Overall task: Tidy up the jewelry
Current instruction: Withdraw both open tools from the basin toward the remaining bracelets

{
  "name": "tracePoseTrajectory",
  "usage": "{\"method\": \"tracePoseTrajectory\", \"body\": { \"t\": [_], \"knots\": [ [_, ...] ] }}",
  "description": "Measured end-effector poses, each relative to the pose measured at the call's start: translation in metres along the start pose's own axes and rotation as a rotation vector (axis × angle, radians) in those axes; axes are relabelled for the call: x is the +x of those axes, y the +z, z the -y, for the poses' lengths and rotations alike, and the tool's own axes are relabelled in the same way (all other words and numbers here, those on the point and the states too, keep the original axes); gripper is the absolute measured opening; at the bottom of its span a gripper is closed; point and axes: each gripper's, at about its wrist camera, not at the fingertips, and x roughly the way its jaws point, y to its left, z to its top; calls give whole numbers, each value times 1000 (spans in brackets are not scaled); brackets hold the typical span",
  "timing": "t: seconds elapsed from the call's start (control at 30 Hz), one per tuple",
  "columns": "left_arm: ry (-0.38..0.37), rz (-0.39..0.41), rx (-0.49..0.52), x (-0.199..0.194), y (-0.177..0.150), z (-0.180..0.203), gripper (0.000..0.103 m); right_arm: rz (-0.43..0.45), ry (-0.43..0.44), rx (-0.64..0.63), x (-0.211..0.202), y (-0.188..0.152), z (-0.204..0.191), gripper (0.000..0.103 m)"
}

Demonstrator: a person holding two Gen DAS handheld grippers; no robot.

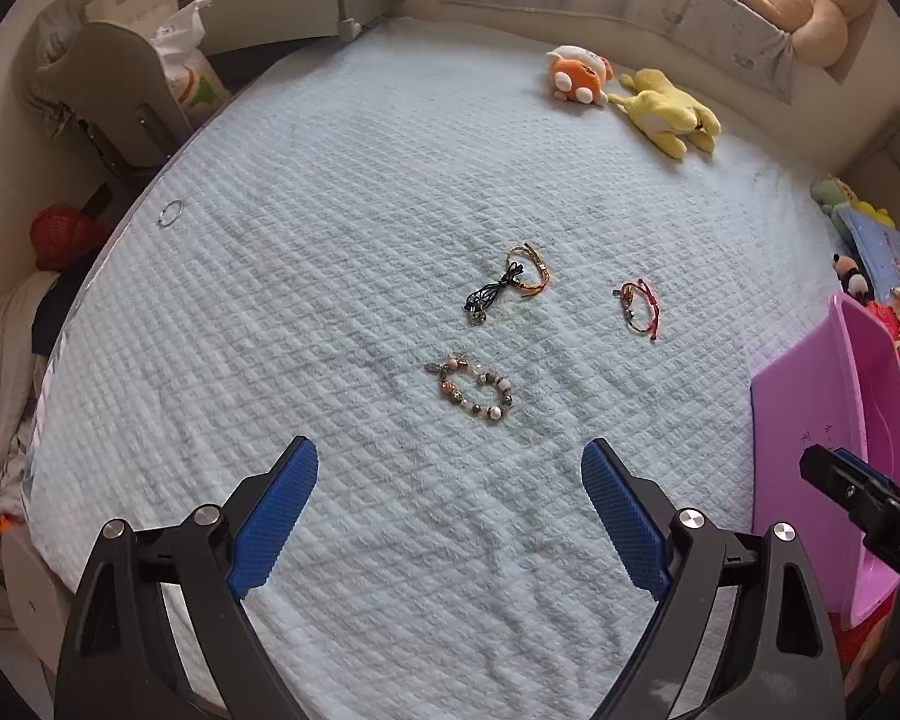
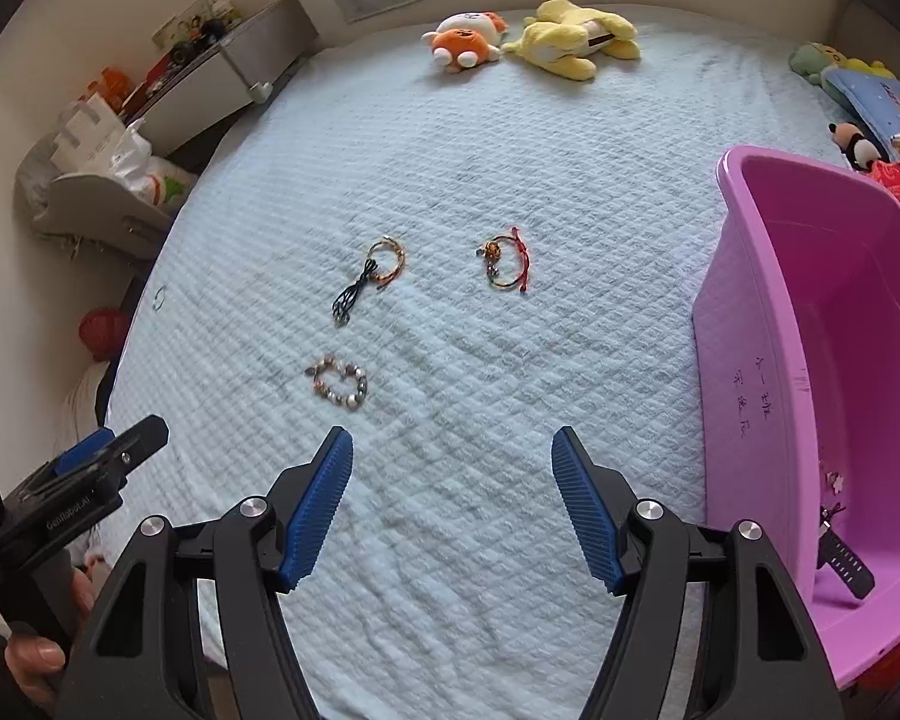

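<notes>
The left gripper (image 1: 449, 507) hangs over the bed (image 1: 360, 180) with its blue pads spread wide and nothing between them — only the pale blue quilted cover shows in the gap. The right gripper (image 2: 452, 501) is likewise parted and empty, angled down at the same cover.

Just ahead of both lies the beaded bracelet (image 1: 476, 387), nearest the left gripper's fingertips but apart from them. Farther up the bed, a gold-orange cord bracelet (image 1: 531, 271) touches a dark blue cord piece (image 1: 487, 295), the two lying as a pair. To their right, well apart, sits a red and multicoloured string bracelet (image 1: 639, 305). A thin ring-shaped item (image 1: 171, 213) lies alone near the bed's left edge.

A pink plastic bin (image 2: 744, 312) stands on the bed at the right, handwriting on its outer wall; inside it, at the bottom, are a dark watch strap (image 2: 843, 561) and a small floral piece (image 2: 834, 477) — too small to tell more.

At the head of the bed rest an orange and white plush toy (image 1: 576, 75) and a yellow plush toy (image 1: 669, 108), side by side.
</notes>
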Motion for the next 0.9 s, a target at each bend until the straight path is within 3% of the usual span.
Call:
{"method": "tracePoseTrajectory", "body": {
  "t": [0.17,0.37,0.63,0.9],
  "knots": [
    [-35,13,39,44,29,-10,88,40,-64,48,26,13,-2,67],
    [-51,55,54,96,52,-11,88,69,-119,17,66,27,5,68],
    [-64,131,89,164,59,2,88,149,-149,-57,144,42,24,68],
    [-63,140,116,214,56,17,88,181,-147,-73,201,58,43,68]
  ]
}}
